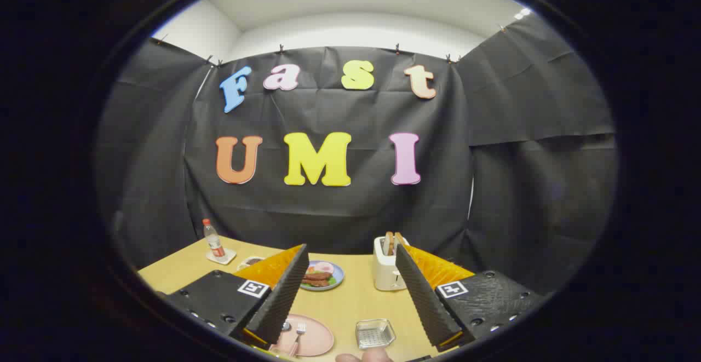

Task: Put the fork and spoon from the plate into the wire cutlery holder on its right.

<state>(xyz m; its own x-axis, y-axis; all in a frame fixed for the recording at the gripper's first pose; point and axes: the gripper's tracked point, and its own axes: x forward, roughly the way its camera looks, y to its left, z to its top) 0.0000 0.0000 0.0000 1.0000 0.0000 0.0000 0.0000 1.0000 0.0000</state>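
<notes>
Nothing of the task looks done yet. The claw (350,291) stands wide, its two ribbed fingers (282,296) spread well apart and holding nothing, raised above the surface (350,302) rather than down among the things.

Nearest, a fingertip of the person (364,357) shows just below the gap between the fingers. Just beyond it, low in the gap, the pink plate (315,337) lies beside the left finger, partly hidden by it. The fork (299,334) rests on the plate, tines pointing away. What seems to be the spoon's (285,326) bowl peeks out at the finger's edge; its handle is hidden. To the plate's right, near but apart from it, sits the wire cutlery holder (375,333); I can make out no cutlery in it, so both pieces appear still to be moved.

Farther off, a blue plate of food (323,275) sits mid-surface, and a white toaster (386,269) with bread in its slots stands by the right finger. At the far left, a bottle (213,239) stands on a small coaster.

By my reading, the whole job remains: descend to the plate, take one utensil, carry it to the holder, then repeat for the other.
</notes>
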